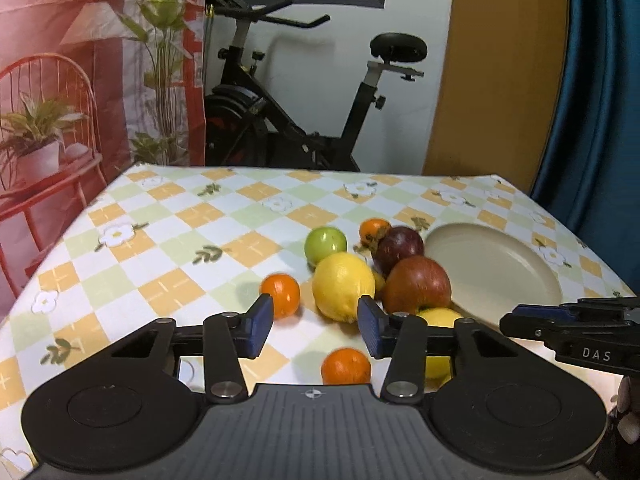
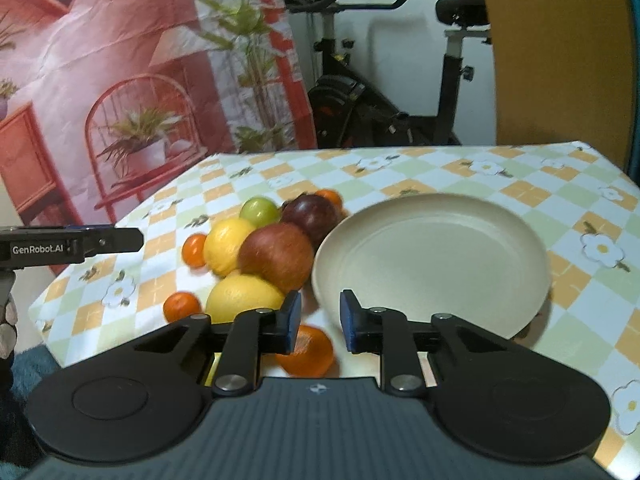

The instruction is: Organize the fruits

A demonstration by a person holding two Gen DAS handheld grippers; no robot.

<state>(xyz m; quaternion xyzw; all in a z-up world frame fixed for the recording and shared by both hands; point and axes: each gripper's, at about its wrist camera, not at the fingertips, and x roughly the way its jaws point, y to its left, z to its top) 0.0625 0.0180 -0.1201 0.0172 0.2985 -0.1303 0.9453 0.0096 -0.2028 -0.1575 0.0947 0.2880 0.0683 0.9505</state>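
A pile of fruit lies on the checked tablecloth left of an empty beige plate (image 2: 432, 256), which also shows in the left wrist view (image 1: 496, 268). In the pile are a green apple (image 1: 325, 245), a lemon (image 1: 344, 286), a red apple (image 1: 418, 285), a dark plum (image 1: 400, 249) and several small oranges (image 1: 282, 294). My left gripper (image 1: 316, 330) is open and empty, above the table just short of the lemon, with an orange (image 1: 346, 366) below it. My right gripper (image 2: 320, 320) is open and empty, over an orange (image 2: 308, 350) at the plate's near left rim.
The table's far edge (image 1: 304, 170) is backed by an exercise bike (image 1: 304, 112), a printed red curtain (image 1: 80, 80) on the left and a wooden panel (image 1: 500, 80) on the right. The right gripper's side (image 1: 572, 330) reaches into the left wrist view.
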